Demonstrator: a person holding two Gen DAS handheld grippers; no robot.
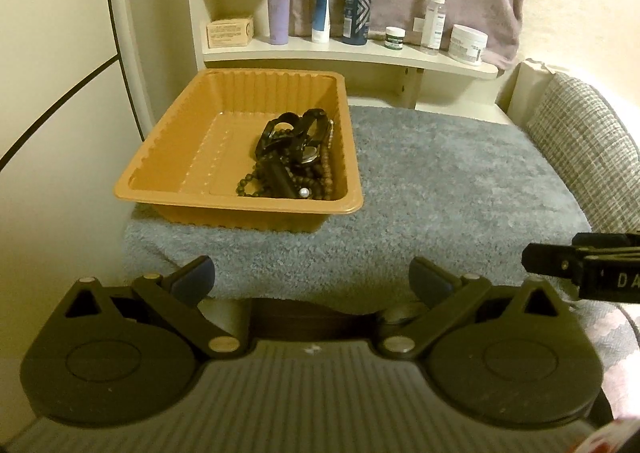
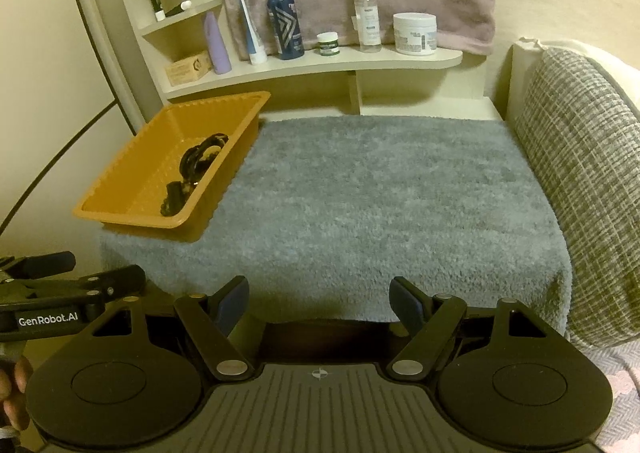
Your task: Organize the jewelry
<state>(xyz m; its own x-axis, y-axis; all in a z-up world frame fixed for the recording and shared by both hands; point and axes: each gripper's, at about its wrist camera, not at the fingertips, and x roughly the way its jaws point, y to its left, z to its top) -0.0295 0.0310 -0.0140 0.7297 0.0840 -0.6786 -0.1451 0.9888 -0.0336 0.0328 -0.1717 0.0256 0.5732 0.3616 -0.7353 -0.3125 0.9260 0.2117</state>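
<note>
Gaping wide, left gripper [image 1: 312, 279] jaws empty, right gripper [image 2: 319, 303] likewise

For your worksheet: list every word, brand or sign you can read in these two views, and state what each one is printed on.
"GenRobot.AI": white print on the left claw's black body, in the right wrist view.
"DA": white letters, cut off at the edge, on the right claw's body, in the left wrist view.
Labels on the shelf bottles, jars and cardboard box: too blurred to read.
</note>
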